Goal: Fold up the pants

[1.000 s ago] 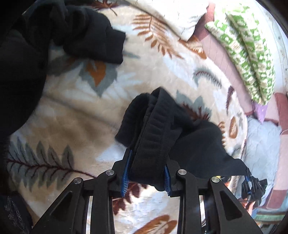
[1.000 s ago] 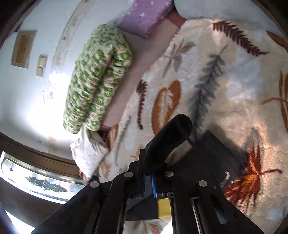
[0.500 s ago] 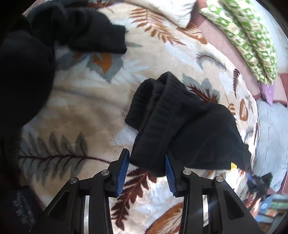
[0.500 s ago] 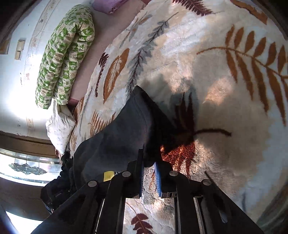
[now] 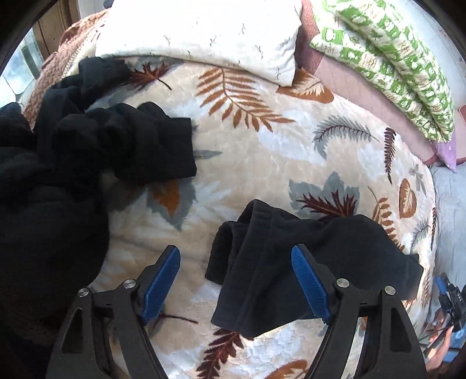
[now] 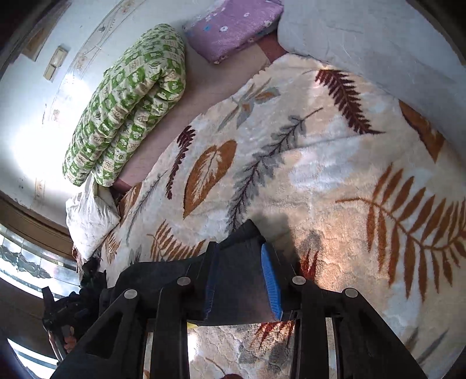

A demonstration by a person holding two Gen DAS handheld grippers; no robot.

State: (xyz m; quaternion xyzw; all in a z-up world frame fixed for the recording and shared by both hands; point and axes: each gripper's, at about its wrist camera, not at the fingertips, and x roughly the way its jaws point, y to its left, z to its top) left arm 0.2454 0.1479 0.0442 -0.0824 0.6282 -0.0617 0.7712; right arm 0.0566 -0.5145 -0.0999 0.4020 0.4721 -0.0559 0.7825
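Observation:
The black pants [image 5: 285, 262] lie folded on the leaf-patterned blanket [image 5: 262, 151], between and just ahead of my left gripper's fingers. My left gripper [image 5: 236, 259] is wide open and hangs above them, touching nothing. In the right wrist view one end of the same pants [image 6: 238, 280] lies between the blue pads of my right gripper [image 6: 240, 256], which stands partly open around the cloth. The rest of the pants trails off to the lower left there.
A heap of other black clothes [image 5: 87, 151] lies at the left of the blanket. A white pillow [image 5: 204, 35] sits at the back, a green patterned quilt roll [image 5: 393, 64] and a purple cushion [image 6: 230, 26] along the wall.
My left gripper has opened wide and let go of the pants, which now lie on the blanket. My right gripper has opened from its tight grip on the cloth's end.

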